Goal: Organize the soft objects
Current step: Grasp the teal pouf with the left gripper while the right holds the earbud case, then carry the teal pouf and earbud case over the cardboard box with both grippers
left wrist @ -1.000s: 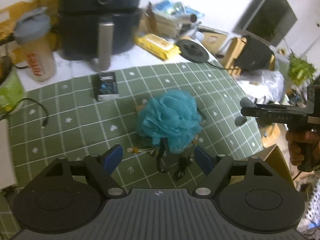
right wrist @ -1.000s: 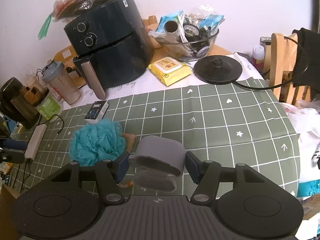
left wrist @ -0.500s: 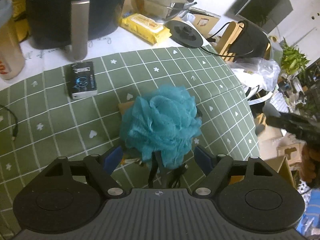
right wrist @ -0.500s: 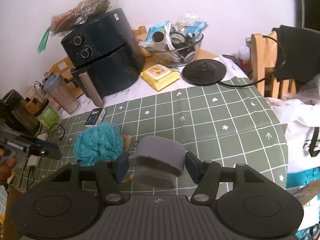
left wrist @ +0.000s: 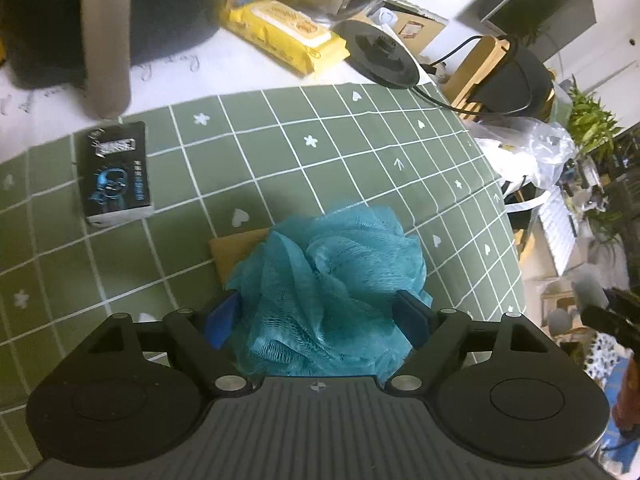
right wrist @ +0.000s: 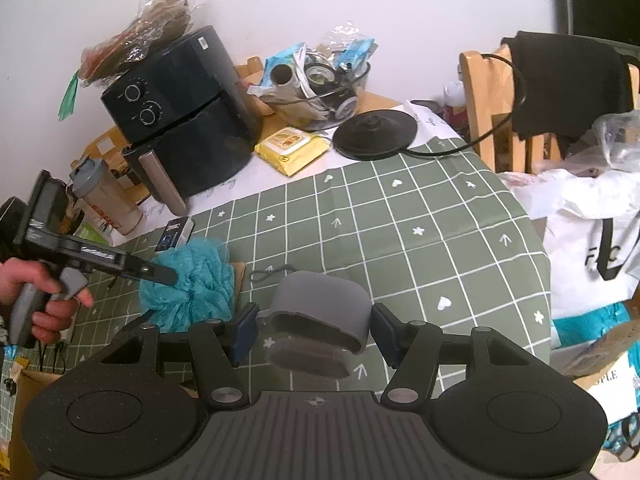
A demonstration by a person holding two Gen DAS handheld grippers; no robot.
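The right gripper [right wrist: 314, 330] is clamped on a grey soft silicone case [right wrist: 320, 308]; the left gripper [left wrist: 320, 316], jaws opening, straddles the teal mesh bath pouf [left wrist: 332, 284] lying ungripped on the green checked tablecloth [left wrist: 360, 152], so sorting looks barely begun

Home kitchen table, air fryer [right wrist: 184, 120], kettle base [right wrist: 374, 134], tablecloth [right wrist: 420, 232]
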